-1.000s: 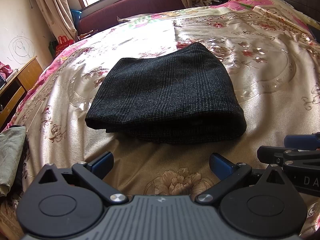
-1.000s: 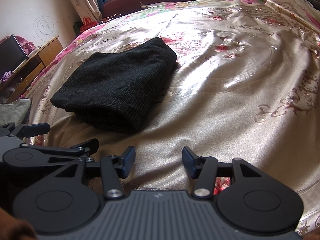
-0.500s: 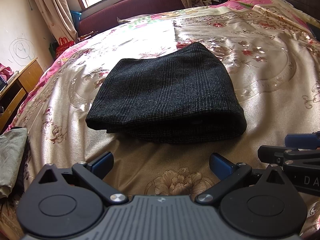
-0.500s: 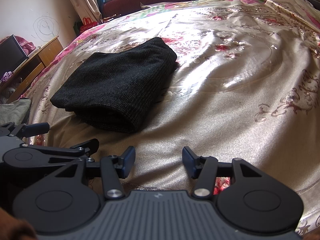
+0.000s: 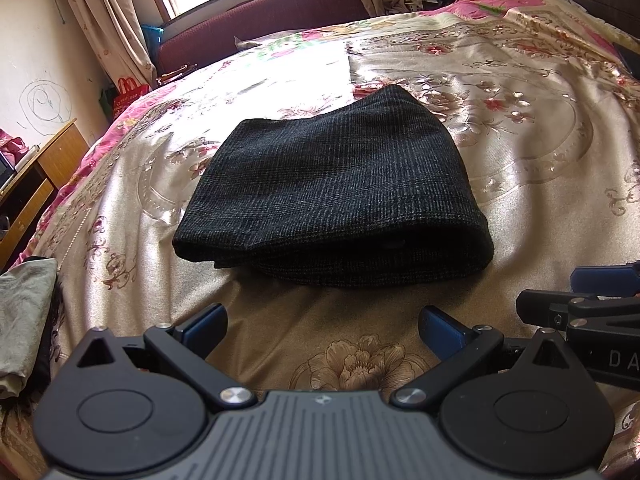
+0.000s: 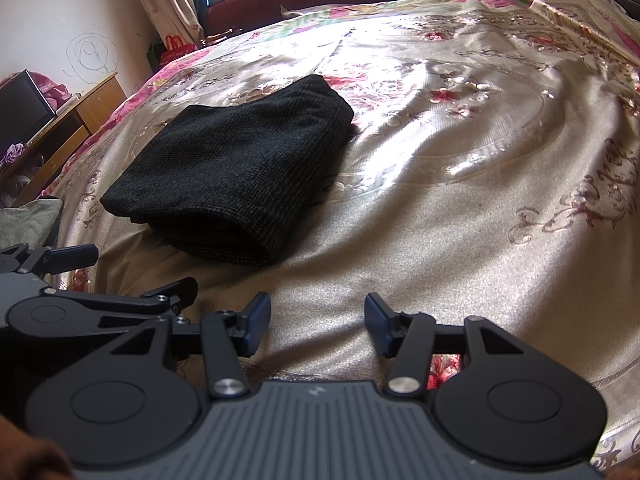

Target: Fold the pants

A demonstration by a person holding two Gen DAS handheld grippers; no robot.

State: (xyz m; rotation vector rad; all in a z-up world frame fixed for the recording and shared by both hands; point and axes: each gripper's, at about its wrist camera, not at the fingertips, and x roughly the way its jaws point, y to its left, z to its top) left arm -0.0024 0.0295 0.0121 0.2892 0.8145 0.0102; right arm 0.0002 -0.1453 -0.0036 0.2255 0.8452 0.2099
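The dark checked pants lie folded into a thick flat bundle on the gold flowered bedspread. They also show in the right wrist view, left of centre. My left gripper is open and empty, a little short of the bundle's near folded edge. My right gripper is open and empty over bare bedspread, to the right of the bundle. Each gripper shows at the edge of the other's view.
A grey garment lies at the bed's left edge. A wooden cabinet stands against the left wall, with a dark screen on it. A maroon sofa and curtains stand under the window beyond the bed.
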